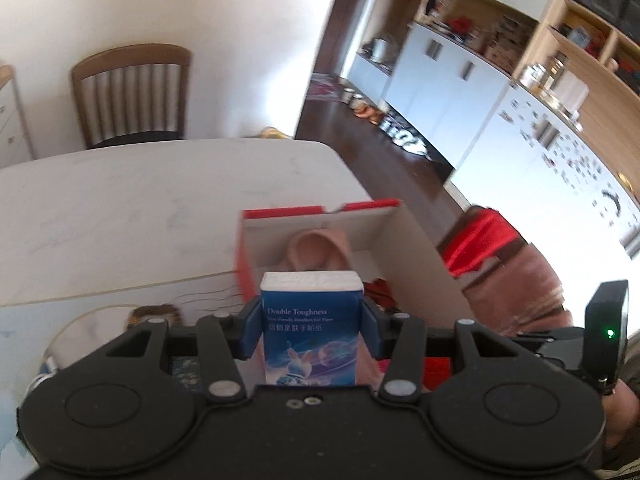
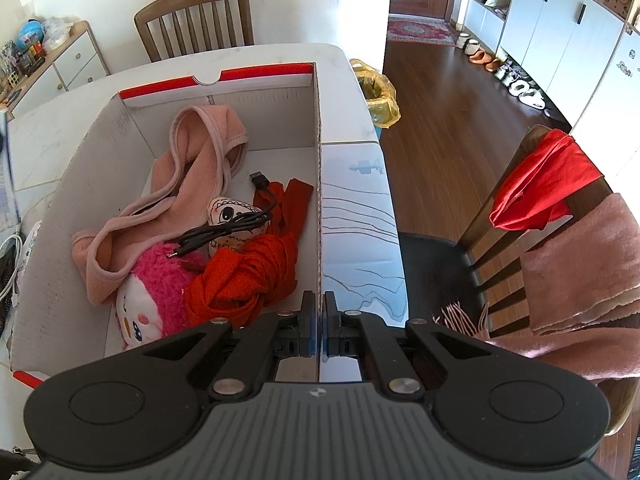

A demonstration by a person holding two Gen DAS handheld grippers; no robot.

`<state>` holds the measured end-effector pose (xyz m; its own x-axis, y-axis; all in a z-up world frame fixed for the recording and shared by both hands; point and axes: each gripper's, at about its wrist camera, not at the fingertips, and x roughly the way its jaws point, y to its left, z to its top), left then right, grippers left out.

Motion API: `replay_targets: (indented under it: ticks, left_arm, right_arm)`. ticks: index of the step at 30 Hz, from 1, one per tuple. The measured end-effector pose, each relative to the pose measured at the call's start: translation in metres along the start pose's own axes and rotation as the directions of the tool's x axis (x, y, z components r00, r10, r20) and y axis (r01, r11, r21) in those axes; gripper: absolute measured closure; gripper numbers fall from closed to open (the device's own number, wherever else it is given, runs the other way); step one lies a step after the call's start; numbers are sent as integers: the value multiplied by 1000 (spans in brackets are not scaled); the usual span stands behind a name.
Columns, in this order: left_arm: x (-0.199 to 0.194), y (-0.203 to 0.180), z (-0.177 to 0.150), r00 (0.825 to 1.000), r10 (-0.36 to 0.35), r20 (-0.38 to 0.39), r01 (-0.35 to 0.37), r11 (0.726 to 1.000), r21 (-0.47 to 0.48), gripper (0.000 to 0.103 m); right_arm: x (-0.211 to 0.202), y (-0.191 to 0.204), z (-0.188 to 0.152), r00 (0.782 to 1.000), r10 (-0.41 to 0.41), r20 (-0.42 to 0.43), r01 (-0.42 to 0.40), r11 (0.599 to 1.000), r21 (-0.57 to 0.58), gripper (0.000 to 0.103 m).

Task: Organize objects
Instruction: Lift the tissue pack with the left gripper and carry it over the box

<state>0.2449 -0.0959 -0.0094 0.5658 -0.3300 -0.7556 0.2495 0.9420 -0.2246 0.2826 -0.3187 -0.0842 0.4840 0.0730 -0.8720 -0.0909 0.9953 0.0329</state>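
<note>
Two grippers angle downward: the left gripper (image 1: 311,330) clamps a tissue pack (image 1: 311,328), the right gripper (image 2: 319,330) pinches the box wall (image 2: 319,200)

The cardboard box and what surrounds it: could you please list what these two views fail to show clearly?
- Left wrist view: most of the cardboard box interior, hidden behind the tissue pack clamped in the left tool.
- Left wrist view: the fridge magnets, blurred and too small.
- Right wrist view: the pink plush toy, partly under the pink garment and the right tool.
- Right wrist view: the box's near wall, cut off by the tool body.
</note>
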Motion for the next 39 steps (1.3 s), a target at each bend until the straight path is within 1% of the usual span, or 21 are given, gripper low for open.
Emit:
replay_targets:
  ticks: [4, 10, 13, 19, 25, 33, 36, 39]
  left_arm:
    - [18, -23, 4, 1000, -20, -21, 22, 997, 74, 55]
    - [51, -51, 10, 999, -8, -49, 17, 985, 171, 55]
    - [71, -62, 9, 998, 7, -60, 7, 973, 232, 55]
    - [109, -65, 12, 992, 45, -120, -12, 966, 258, 55]
    - [135, -63, 11, 985, 70, -157, -22, 958, 286, 55]
    - [156, -69, 7, 977, 102, -188, -37, 946, 321, 54]
    - [159, -68, 4, 974, 106, -200, -38, 948, 317, 54]
    - [160, -64, 0, 972, 93, -214, -24, 952, 305, 52]
  right_arm:
    - [0, 0, 0, 1000, 1, 1, -1, 1000, 3, 101]
    - [0, 0, 0, 1000, 2, 3, -2, 1000, 2, 101]
    - [1, 0, 0, 1000, 2, 2, -3, 1000, 5, 101]
    - [1, 0, 0, 1000, 5, 4, -5, 1000, 7, 101]
    - [1, 0, 0, 1000, 7, 3, -7, 1000, 13, 101]
    - [1, -1, 0, 1000, 9, 3, -9, 1000, 18, 101]
    - [1, -2, 0, 1000, 10, 4, -10, 1000, 21, 101]
    - [1, -2, 0, 1000, 11, 5, -11, 1000, 23, 101]
